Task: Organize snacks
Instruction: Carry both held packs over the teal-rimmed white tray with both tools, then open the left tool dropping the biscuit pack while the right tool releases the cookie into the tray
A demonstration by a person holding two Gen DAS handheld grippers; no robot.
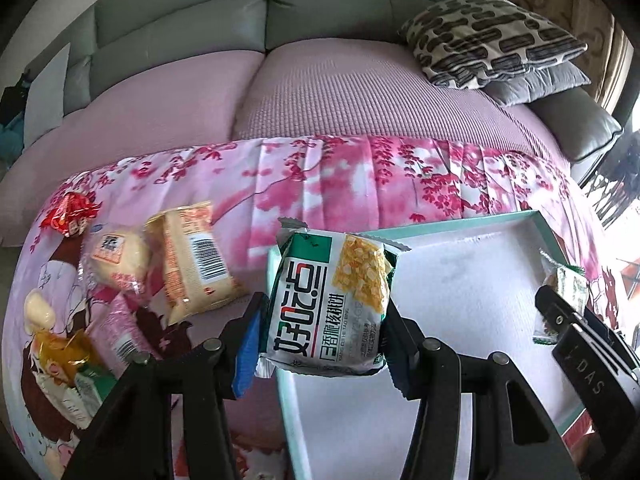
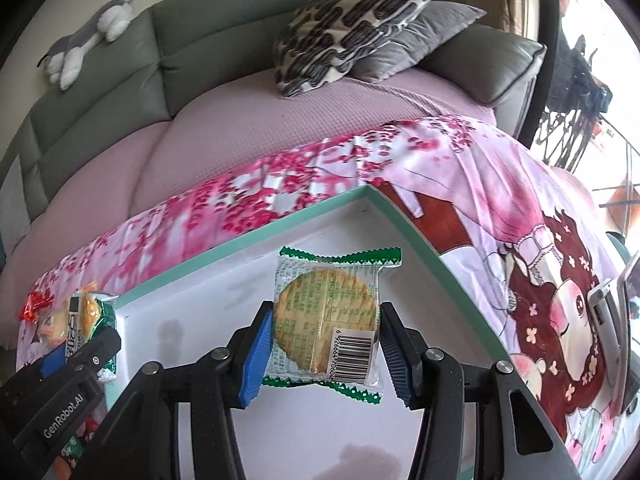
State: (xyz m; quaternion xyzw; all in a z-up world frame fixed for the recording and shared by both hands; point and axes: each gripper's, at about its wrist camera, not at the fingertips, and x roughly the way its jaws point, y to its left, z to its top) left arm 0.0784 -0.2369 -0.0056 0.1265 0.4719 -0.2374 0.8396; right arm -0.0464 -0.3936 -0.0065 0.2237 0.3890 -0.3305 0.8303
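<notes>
The tray, a shallow white box with a mint-green rim, lies on the pink blossom-print cloth and is my landmark. I cannot make out anything resting on its white floor; both packets over it are in my claws.

My left gripper is clamped on the walnut-cake packet, a green-and-white wrapper with a yellow picture panel. Its blue pads press the packet's two sides, and it hangs at the tray's left edge, partly over the rim. My right gripper is clamped on the biscuit packet, a clear wrapper with green zigzag ends, a round golden biscuit inside and a barcode facing me. I hold it over the tray's floor, toward the tray's far right corner. Whether either packet touches the floor I cannot tell.

Left of the tray, loose snacks lie on the cloth: an orange packet barcode-up nearest the tray, a round pale bun packet beside it, a red wrapper further left, a pink packet, and a yellow-and-green heap at the near left.

Beyond the tray is the lilac sofa seat, with a patterned cushion stacked on a grey cushion at its right end.
</notes>
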